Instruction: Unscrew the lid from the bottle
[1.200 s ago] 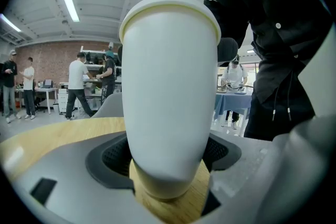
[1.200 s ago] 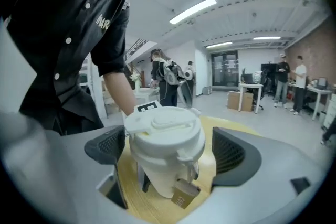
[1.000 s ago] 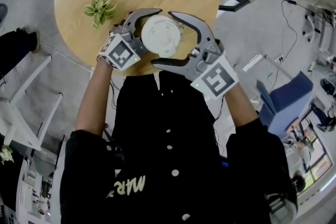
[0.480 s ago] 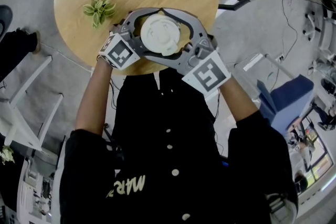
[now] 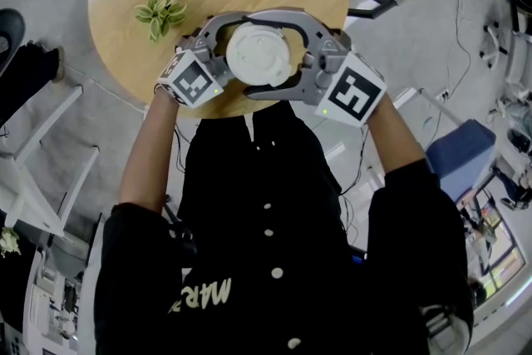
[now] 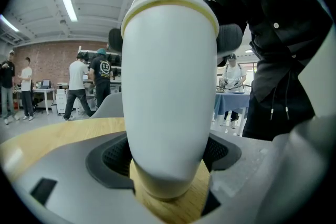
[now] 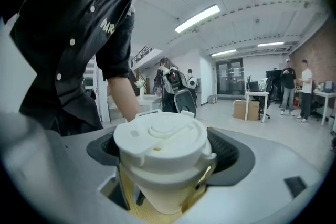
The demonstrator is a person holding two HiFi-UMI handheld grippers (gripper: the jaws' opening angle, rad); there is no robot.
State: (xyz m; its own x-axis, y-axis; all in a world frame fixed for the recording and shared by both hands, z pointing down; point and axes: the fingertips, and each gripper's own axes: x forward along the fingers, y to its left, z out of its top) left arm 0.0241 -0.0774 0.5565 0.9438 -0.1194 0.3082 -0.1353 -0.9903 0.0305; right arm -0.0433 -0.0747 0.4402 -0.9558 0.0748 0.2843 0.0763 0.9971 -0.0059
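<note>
L tongs (image 6: pixel 168 157) clamp bottle (image 6: pixel 168 76) low on its body, pads on both sides. R tongs (image 7: pixel 165 162) have just been closing, set wide w/ pads on lid (image 7: pixel 160 136). L forearm (image 5: pixel 150 154) & R forearm (image 5: pixel 391 137) bare, reaching fwd; tongs meet from opp. sides, tilted slightly down.

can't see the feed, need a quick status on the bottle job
Left tongs clamped on bottle. Right tongs just been closing, now gripping lid. Lid not yet off. Plant well aside, nothing blocking.
</note>
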